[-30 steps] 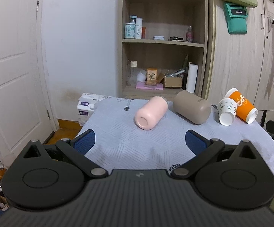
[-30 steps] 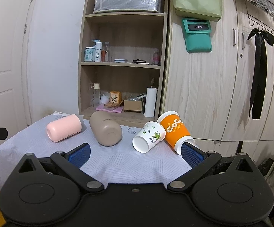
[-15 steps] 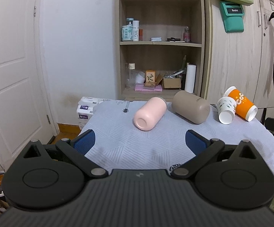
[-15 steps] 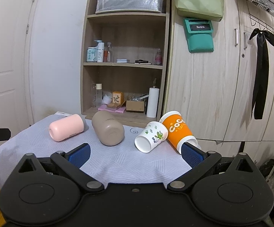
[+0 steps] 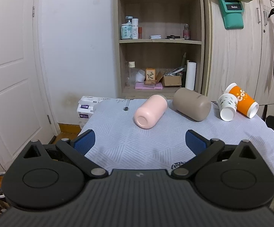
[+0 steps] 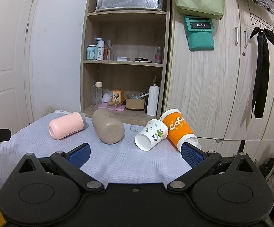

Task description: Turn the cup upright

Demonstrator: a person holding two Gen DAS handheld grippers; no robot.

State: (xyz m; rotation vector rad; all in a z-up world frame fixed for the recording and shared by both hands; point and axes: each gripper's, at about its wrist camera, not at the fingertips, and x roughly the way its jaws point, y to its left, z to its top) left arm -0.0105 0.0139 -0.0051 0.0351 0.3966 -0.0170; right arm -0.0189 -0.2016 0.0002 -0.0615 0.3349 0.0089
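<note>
Several cups lie on their sides on a table with a white patterned cloth (image 5: 137, 147). From left to right: a pink cup (image 5: 150, 111) (image 6: 67, 125), a taupe cup (image 5: 191, 104) (image 6: 107, 125), a small white floral paper cup (image 5: 227, 106) (image 6: 151, 134) and an orange paper cup (image 5: 243, 100) (image 6: 177, 130). My left gripper (image 5: 138, 141) is open and empty, short of the pink cup. My right gripper (image 6: 135, 154) is open and empty, short of the white cup.
A wooden shelf unit (image 6: 125, 62) with bottles and boxes stands behind the table, wardrobe doors (image 6: 222, 75) to its right. A white door (image 5: 10, 75) is at left. Tissue packs (image 5: 86, 107) sit by the table's far left corner.
Both grippers have drawn back and risen slightly, so the cups sit a little lower and smaller in view. The cups have not moved. Both grippers stay open.
</note>
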